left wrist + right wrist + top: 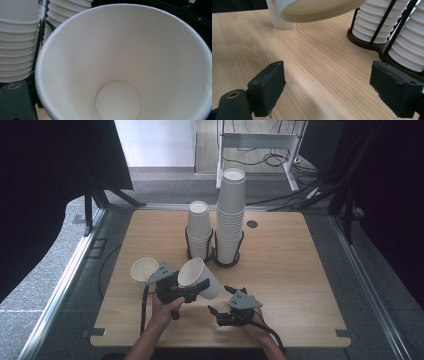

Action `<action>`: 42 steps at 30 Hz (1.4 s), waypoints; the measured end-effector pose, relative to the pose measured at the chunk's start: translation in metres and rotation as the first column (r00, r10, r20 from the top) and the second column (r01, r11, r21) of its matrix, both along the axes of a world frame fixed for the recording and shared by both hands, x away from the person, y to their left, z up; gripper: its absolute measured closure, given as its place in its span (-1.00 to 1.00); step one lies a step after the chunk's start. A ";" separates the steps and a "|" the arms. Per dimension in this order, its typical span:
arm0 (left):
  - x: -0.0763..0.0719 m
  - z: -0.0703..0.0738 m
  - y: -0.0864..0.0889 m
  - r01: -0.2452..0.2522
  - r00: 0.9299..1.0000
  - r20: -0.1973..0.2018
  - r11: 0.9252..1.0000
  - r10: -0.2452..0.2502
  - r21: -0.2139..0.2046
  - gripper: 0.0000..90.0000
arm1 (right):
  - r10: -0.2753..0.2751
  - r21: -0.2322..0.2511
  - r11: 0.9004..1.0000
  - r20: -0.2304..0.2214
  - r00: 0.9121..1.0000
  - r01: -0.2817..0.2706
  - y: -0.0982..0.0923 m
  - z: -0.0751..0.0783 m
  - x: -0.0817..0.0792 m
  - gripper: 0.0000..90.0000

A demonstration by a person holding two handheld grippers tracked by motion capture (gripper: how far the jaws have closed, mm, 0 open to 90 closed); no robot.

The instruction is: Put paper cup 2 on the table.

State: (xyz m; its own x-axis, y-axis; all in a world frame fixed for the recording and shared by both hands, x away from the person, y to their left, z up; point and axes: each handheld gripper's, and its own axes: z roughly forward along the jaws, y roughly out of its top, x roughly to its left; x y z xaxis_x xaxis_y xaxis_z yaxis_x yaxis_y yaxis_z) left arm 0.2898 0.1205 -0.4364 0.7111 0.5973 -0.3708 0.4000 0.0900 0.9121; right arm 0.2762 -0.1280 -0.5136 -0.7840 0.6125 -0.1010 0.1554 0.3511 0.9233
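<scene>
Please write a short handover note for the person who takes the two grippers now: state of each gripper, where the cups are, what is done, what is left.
Left gripper: shut on a paper cup, lifted off the table and tilted, mouth toward the person.
Right gripper: open, empty, low over the wooden table.
Cups: a second loose cup stands upright on the table at the left. Two stacks sit in the black wire holder, the short stack left and the tall stack right.
Done: two cups are out of the stacks.
Left: probably set down the held cup; where it should go I cannot tell.
</scene>
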 end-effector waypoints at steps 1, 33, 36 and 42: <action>0.000 0.000 0.001 -0.007 1.000 0.002 1.000 0.007 0.007 -0.72 | -0.002 -0.001 1.000 -0.002 1.000 0.002 0.000 0.000 0.000 -0.71; 0.017 -0.029 -0.006 -0.336 0.942 0.116 0.854 0.316 0.397 -0.73 | -0.011 -0.009 1.000 0.002 1.000 0.011 -0.001 0.000 0.000 -0.70; 0.021 -0.034 -0.009 -0.368 0.929 0.131 0.820 0.346 0.440 -0.73 | -0.010 -0.007 1.000 0.005 1.000 0.010 0.000 0.000 0.000 -0.69; 0.028 -0.042 -0.011 -0.396 0.914 0.130 0.776 0.384 0.492 -0.74 | -0.009 -0.009 1.000 0.003 1.000 0.009 0.001 0.000 0.000 -0.69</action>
State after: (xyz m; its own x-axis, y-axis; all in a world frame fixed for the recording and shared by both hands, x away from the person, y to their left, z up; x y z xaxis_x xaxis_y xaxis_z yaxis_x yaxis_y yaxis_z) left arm 0.3180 0.1096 -0.4782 0.3812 0.9221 0.0672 0.4100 -0.2338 0.8816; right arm 0.2759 -0.1273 -0.5138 -0.7781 0.6186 -0.1088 0.1561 0.3583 0.9205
